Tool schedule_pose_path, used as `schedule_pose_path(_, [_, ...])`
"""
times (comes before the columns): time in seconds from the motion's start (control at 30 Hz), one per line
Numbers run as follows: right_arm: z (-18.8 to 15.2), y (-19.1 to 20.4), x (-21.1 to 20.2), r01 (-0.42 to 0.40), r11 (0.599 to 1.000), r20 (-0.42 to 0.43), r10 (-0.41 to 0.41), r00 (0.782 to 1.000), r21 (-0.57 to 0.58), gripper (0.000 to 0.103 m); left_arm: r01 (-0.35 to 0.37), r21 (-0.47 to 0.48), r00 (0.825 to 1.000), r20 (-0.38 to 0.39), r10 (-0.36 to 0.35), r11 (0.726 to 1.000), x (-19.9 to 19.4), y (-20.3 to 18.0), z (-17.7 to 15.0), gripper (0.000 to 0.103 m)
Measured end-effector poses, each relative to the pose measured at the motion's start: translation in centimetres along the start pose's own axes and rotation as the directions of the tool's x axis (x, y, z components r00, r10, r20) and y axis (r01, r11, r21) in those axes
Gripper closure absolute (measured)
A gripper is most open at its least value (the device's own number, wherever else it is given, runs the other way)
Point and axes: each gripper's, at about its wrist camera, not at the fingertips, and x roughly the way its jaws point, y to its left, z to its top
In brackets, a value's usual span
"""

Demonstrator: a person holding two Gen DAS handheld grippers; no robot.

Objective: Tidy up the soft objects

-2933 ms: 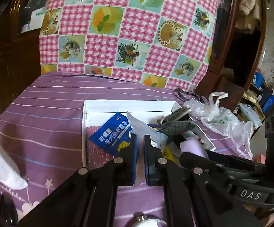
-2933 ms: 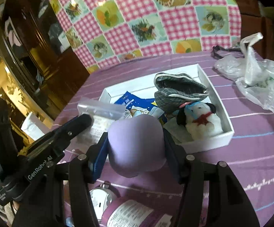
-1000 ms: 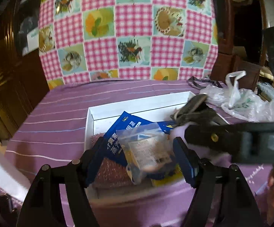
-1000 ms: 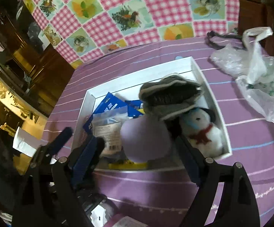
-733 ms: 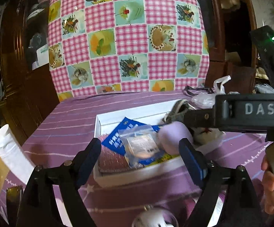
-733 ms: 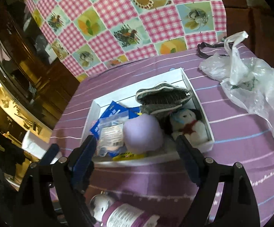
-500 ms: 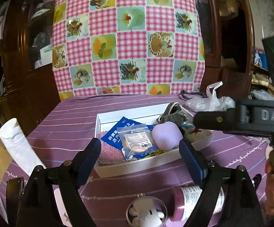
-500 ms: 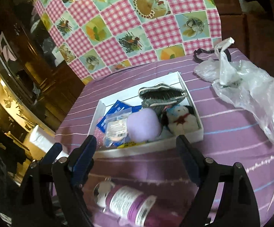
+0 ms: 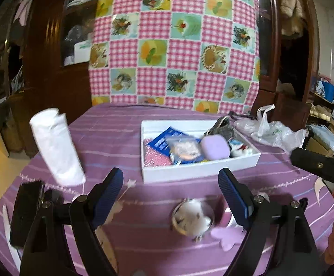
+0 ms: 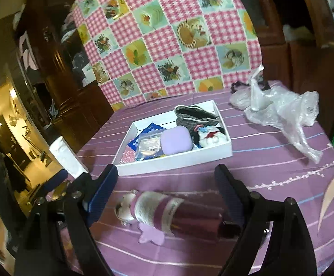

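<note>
Here, in the left wrist view, the left gripper [image 9: 175, 184] hovers above the purple tablecloth [image 9: 111, 142], short of the white tray [image 9: 201, 172], with its two blue-padded fingers [image 9: 110, 188] spread wide and nothing between them. The tray holds the soft things packed side by side: a blue packet [image 9: 162, 141], a clear bag [image 9: 184, 148] lying on top of it, a lilac pouch [image 9: 214, 147] beside that, a grey checked cloth purse [image 9: 222, 130] behind, and a small white plush toy [image 9: 240, 148] toward the right wall. They seem gathered there so the loose items sit in one container. A white paper roll [image 9: 56, 147] stands tilted to the left of the tray, and a crumpled plastic bag [image 9: 272, 131] lies to its right. Below the fingers a round bottle end [image 9: 193, 216] shows, blurred. The other tool's black body [image 9: 318, 168] crosses the right edge.

In the right wrist view, the right gripper [image 10: 164, 186] is likewise held back from the tray [image 10: 176, 163], pointing at it from above the near part of the table, its fingers [image 10: 102, 188] wide apart and empty. Between them on the cloth lies a purple bottle [image 10: 167, 209] on its side, nearer than the tray and apart from it. The lilac pouch [image 10: 177, 139] sits mid-tray, the toy [image 10: 210, 136] touching its right side, the purse [image 10: 195, 115] in the far corner. Judging by this, the tray is well filled; the plastic bag [image 10: 279, 108] remains outside it, well apart.
</note>
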Motion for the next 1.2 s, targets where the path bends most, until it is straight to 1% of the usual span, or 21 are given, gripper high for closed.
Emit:
schedule_pose_path(0.1, [-1.6,0.2,-0.5,0.053,0.998,0.041,-0.051,0.998,-0.038,0.017,0.002,-0.014,1.0,-0.006,-0.002,1.0,-0.1,0.6,-1.7,0.017])
schedule_pose_path(0.17, [-2.9,0.4,-0.6,0.095,0.993,0.072,-0.09,0.993,-0.066,0.017,-0.011,-0.021,1.0,0.016,0.011,1.0,0.0,0.7,-2.6,0.016])
schedule_pose_path(0.2, [-3.3,0.6,-0.5,0.123,0.989,0.08,-0.116,0.99,-0.085,0.017,-0.018,-0.018,0.999,0.029,0.019,1.0,0.1,0.6,-2.9,0.013])
schedule_pose_path(0.23, [-3.7,1.0,-0.1,0.161,0.98,0.084,-0.151,0.985,-0.121,0.017,-0.023,-0.009,0.999,0.028,0.024,1.0,0.3,0.5,-3.1,0.011])
schedule_pose_path(0.3, [-4.1,1.7,0.1,0.199,0.966,0.099,-0.185,0.978,-0.167,0.017,-0.016,0.004,1.0,0.011,0.016,1.0,0.5,0.3,-3.1,0.01])
schedule_pose_path(0.4, [-4.6,1.8,0.3,0.25,0.951,0.135,-0.228,0.964,-0.182,0.017,-0.038,0.002,0.999,0.021,0.038,0.999,0.3,0.3,-3.2,0.008])
schedule_pose_path(0.5, [-4.5,1.4,0.3,0.256,0.952,0.128,-0.237,0.963,-0.165,0.017,-0.057,0.004,0.997,0.042,0.057,0.998,-0.1,0.2,-3.2,0.008])
schedule_pose_path(0.6, [-4.5,1.2,0.1,0.257,0.954,0.134,-0.238,0.962,-0.152,0.017,-0.072,0.026,0.995,0.064,0.071,0.997,-0.5,-0.3,-3.3,0.008])
schedule_pose_path(0.7, [-4.7,1.4,0.1,0.262,0.95,0.123,-0.243,0.962,-0.171,0.017,-0.068,0.053,0.996,0.054,0.065,0.996,-0.5,-0.8,-3.4,0.001])
schedule_pose_path(0.9, [-4.7,1.7,0.1,0.255,0.948,0.125,-0.235,0.964,-0.19,0.017,-0.064,0.067,0.997,0.051,0.061,0.996,-0.5,-1.1,-3.5,0.001])
schedule_pose_path(1.0, [-4.6,1.8,0.3,0.25,0.948,0.112,-0.232,0.966,-0.197,0.017,-0.067,0.061,0.997,0.035,0.065,0.996,-0.3,-1.0,-3.5,0.001])
schedule_pose_path(1.2, [-4.7,1.9,0.5,0.252,0.948,0.113,-0.234,0.966,-0.196,0.017,-0.064,0.056,0.998,0.011,0.064,0.996,0.1,-0.9,-3.5,0.001])
